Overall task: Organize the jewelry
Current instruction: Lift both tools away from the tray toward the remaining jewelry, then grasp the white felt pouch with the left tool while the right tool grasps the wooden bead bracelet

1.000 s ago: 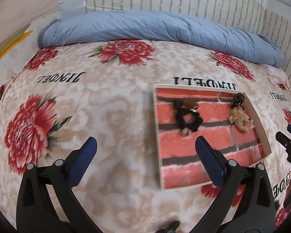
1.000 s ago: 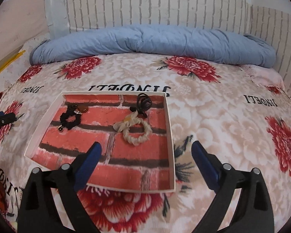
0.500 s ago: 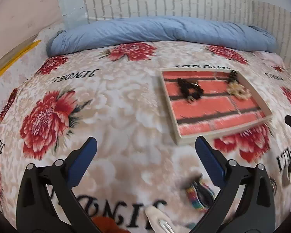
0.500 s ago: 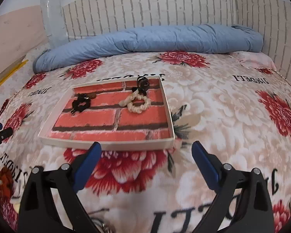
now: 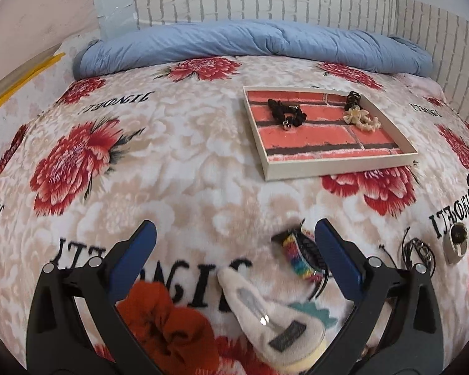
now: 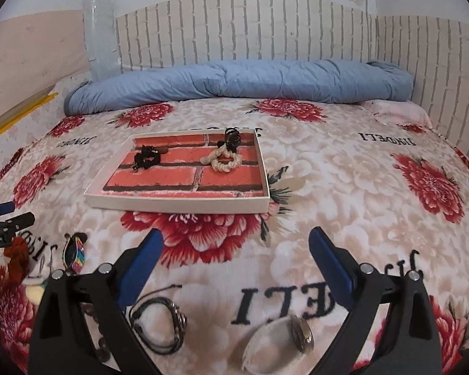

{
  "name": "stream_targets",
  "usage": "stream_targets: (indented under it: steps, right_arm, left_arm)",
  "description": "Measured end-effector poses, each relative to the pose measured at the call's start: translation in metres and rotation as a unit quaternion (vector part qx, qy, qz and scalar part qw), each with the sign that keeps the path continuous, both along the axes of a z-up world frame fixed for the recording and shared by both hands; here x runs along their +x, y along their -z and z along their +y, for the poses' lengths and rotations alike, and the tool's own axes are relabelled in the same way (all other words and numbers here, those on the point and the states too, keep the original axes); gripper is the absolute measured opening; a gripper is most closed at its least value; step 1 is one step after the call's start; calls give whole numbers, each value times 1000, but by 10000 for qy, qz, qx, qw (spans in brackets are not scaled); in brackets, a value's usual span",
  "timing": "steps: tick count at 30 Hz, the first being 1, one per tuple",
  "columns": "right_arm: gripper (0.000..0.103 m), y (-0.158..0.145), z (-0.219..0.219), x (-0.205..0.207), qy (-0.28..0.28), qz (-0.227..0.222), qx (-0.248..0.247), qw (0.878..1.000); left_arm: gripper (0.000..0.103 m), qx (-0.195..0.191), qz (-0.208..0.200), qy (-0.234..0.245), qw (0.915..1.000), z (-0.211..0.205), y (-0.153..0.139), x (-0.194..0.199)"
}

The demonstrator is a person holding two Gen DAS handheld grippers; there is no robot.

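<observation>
Plush clip [image 5: 275, 322] partly hidden by left hand-held gripper [image 5: 234, 250]

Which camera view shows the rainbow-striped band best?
The left wrist view: the rainbow-striped band lies close and large, beside the left gripper. In the right wrist view it is small at the left edge.

Floral bed blanket [image 6: 344, 187]: shallow tray [image 6: 178, 201], rolled blue duvet [image 6: 234, 81], loose bracelets [image 6: 159, 325], rainbow band [image 5: 297, 256].

I see rolled blue duvet [image 6: 240, 81] along bed's far edge, against white brick-pattern wall [image 6: 265, 28]. Floral blanket [image 5: 178, 162] covers bed. Yellow strip [image 5: 18, 84] at left edge.
</observation>
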State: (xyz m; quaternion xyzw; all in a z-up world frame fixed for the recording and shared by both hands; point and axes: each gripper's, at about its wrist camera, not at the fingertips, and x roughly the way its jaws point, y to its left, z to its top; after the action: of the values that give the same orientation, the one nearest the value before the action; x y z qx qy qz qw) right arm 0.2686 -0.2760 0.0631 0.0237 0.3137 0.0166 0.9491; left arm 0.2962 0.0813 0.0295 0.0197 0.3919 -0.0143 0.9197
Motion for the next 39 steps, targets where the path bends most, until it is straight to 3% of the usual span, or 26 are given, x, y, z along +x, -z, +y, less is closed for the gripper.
stream_targets:
  steps: [13,24,35,39]
  right_arm:
    - [92,48,47,-68,-29,225,198,9995]
    - [92,66,104,-76,-486,535,-86,9973]
    - [92,66,88,-70,-292,565,145,9979]
    - [92,61,78,-65,-206,475,22,9987]
  left_arm:
    - [98,-140,147,103,9997,-12,35,-54]
    - [98,-95,166,178,9997,-19,45,-61]
    - [98,-265,188,196,9993,-23,38,-57]
    - [98,-377,137,227,9989,-30,32,-55]
